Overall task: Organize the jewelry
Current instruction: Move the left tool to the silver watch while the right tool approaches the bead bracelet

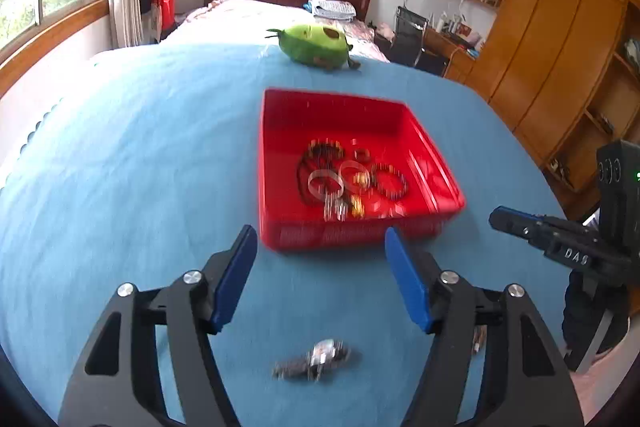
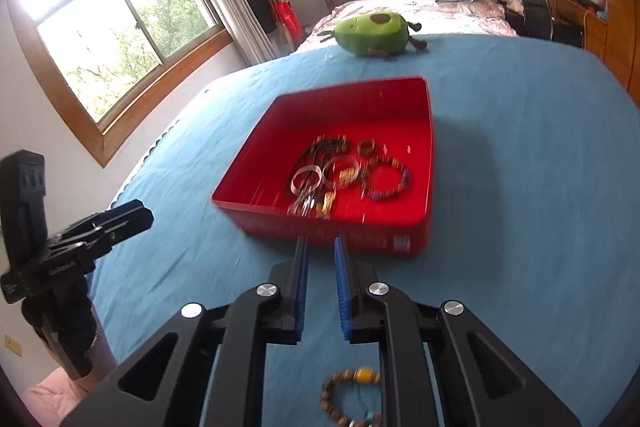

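A red tray [image 1: 276, 155] [image 2: 256, 179] sits on the blue bedspread and holds several bracelets, rings and bangles [image 1: 352, 179] [image 2: 344, 175]. My left gripper [image 1: 320, 247] is open and empty, just short of the tray's near wall. A silver wristwatch [image 1: 320, 357] lies on the spread below it, between the arms. My right gripper [image 2: 321, 251] is empty, its jaws narrowly apart, at the tray's near wall. A wooden bead bracelet with an amber bead [image 2: 352, 387] lies below it. The right gripper also shows in the left wrist view [image 1: 496, 219].
A green avocado plush toy [image 1: 316, 43] [image 2: 374, 33] lies beyond the tray. The blue spread [image 1: 120, 167] [image 2: 540, 187] stretches wide on both sides. Windows stand at the left, a wooden wardrobe [image 1: 560, 47] and desk at the right.
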{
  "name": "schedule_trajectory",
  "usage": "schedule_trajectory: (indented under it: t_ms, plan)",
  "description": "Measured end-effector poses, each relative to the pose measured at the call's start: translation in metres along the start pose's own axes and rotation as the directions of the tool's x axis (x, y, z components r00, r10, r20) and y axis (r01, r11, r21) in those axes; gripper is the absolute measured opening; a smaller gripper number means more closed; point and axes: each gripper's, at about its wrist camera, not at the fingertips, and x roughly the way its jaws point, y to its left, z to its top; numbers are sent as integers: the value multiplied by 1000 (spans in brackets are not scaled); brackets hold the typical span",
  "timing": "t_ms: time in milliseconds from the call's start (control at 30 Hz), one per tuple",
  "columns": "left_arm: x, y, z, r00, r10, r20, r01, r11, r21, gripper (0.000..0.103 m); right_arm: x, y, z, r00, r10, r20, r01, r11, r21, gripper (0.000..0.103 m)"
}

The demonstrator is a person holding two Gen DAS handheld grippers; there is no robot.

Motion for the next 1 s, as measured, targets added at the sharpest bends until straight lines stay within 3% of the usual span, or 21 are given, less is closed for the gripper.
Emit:
schedule_trajectory:
  t_ms: [233, 500, 600, 1000]
  plan:
    - [-4, 13, -52, 999, 6, -48, -7, 1000, -17, 76, -7, -5, -50, 999, 20, -26, -19, 999, 49, 18]
    - [5, 21, -97, 991, 67, -114, -72, 996, -42, 83, 2, -13, -94, 995, -23, -101, 33, 995, 96, 20]
    - [7, 22, -110, 987, 108, -119, -113, 993, -37, 87, 2, -11, -106, 993, -44, -114, 55, 994, 94, 32]
    - [-9, 6, -141, 984, 141, -106, -143, 990, -6, 90, -1, 9, -139, 993, -43, -112, 51, 997, 64, 39]
